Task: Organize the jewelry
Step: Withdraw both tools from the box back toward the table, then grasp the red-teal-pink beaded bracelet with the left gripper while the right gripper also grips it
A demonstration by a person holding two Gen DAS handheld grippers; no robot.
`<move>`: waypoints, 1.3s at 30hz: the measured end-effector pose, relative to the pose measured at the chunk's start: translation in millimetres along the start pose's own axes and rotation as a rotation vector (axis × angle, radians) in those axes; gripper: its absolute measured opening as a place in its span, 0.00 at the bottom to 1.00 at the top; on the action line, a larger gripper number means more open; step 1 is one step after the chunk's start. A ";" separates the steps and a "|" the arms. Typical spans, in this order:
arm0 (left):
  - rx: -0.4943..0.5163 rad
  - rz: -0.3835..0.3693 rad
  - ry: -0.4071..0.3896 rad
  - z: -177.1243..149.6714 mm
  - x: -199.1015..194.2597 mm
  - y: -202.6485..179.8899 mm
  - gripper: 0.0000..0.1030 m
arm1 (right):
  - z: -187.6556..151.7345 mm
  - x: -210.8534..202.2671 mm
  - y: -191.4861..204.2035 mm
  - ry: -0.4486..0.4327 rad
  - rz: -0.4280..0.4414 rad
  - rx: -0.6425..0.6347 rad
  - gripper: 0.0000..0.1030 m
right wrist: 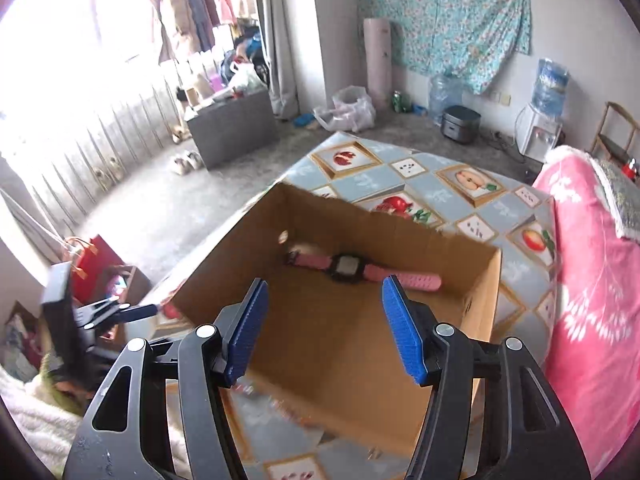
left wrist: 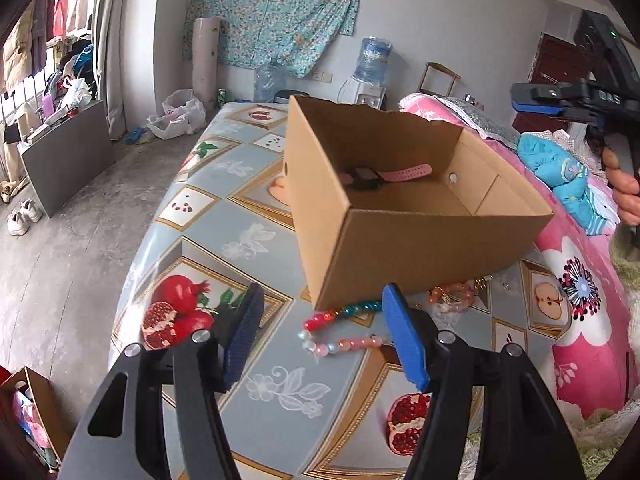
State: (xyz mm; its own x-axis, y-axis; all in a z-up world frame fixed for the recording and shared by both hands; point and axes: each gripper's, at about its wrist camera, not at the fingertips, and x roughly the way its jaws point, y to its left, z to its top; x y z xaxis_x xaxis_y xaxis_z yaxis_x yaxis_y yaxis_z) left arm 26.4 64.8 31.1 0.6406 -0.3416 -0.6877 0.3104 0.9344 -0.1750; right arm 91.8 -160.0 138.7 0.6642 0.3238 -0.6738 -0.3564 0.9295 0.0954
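Note:
An open cardboard box (left wrist: 420,248) stands on the fruit-patterned table (left wrist: 240,240), with a pink-strapped watch (left wrist: 384,174) lying inside at its far wall. In front of the box lies a string of red, teal and pink beads (left wrist: 340,332). An orange-pink bead bracelet (left wrist: 452,296) lies to its right. My left gripper (left wrist: 322,296) hovers open and empty just above the bead string. My right gripper (right wrist: 325,284) is open and empty over the box (right wrist: 224,264), above the watch (right wrist: 360,270). It also shows high at the right (left wrist: 520,98), held by a hand (left wrist: 624,188).
A bed with a pink flowered blanket (left wrist: 580,320) runs along the table's right side. The left gripper (right wrist: 136,312) appears blurred beside the box's left wall. A red bag (right wrist: 96,264) and a small open carton (left wrist: 32,408) sit on the floor to the left.

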 end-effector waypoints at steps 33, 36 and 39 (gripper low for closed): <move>0.121 0.096 0.181 -8.7 57.1 -9.6 0.52 | -110.1 115.5 26.9 0.114 0.224 0.323 0.40; 0.171 0.108 0.206 -20.5 66.0 -16.4 0.44 | -106.6 139.8 51.9 0.174 0.250 0.250 0.34; 0.205 0.116 0.220 -19.8 72.1 -19.6 0.35 | -101.1 155.4 71.1 0.219 0.217 0.151 0.30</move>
State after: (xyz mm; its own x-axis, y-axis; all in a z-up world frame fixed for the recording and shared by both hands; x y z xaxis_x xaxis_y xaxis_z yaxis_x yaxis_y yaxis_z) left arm 52.6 23.8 -29.0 0.5199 -0.1829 -0.8344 0.3933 0.9184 0.0437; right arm 103.2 -61.5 -33.3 0.4210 0.4865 -0.7655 -0.3616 0.8640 0.3503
